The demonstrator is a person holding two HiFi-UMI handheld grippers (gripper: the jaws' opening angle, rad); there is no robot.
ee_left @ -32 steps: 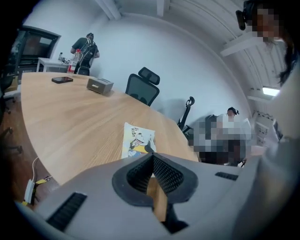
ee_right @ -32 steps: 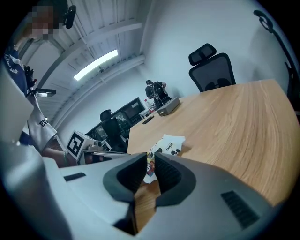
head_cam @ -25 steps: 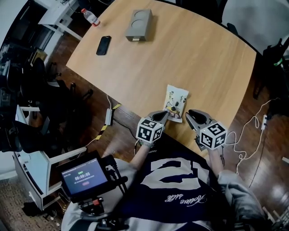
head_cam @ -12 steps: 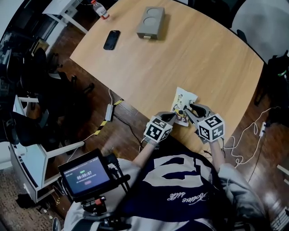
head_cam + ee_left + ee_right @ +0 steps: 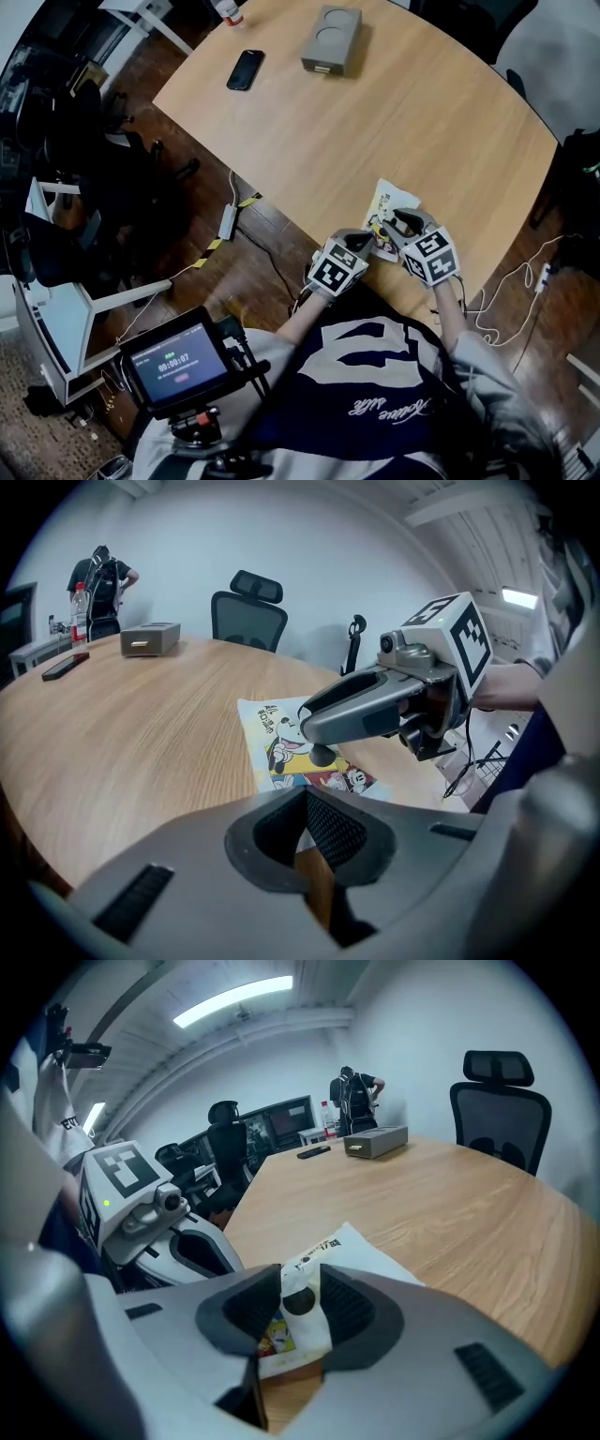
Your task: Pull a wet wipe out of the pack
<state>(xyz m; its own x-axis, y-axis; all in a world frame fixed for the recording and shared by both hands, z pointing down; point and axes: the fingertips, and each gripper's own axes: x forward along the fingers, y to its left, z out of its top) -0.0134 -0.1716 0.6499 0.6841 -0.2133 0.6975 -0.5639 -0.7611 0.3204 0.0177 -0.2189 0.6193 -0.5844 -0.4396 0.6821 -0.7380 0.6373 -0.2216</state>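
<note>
The wet wipe pack (image 5: pixel 391 202), white with a cartoon print, lies flat near the table's front edge (image 5: pixel 281 747). My left gripper (image 5: pixel 367 244) sits at its near end. Its jaws (image 5: pixel 305 794) are closed together, with a pale bit of the pack's edge between the pads. My right gripper (image 5: pixel 387 226) hangs low over the pack's near half, close beside the left one. Its jaws (image 5: pixel 300 1274) have just been opening. They stand apart astride a raised white piece of the pack (image 5: pixel 302 1290) that bears a dark round spot, and the pads do not press it.
Far across the wooden table (image 5: pixel 403 103) lie a black phone (image 5: pixel 245 69) and a grey box (image 5: pixel 333 37). A bottle (image 5: pixel 228 9) stands beyond on a side desk. An office chair (image 5: pixel 246 607) and a person (image 5: pixel 98 578) are at the back. Cables (image 5: pixel 230 220) trail on the floor.
My right gripper has come in from the pack's right side, sunk onto its near half and rolled, and its jaws have spread. The left gripper has stayed at the pack's near end.
</note>
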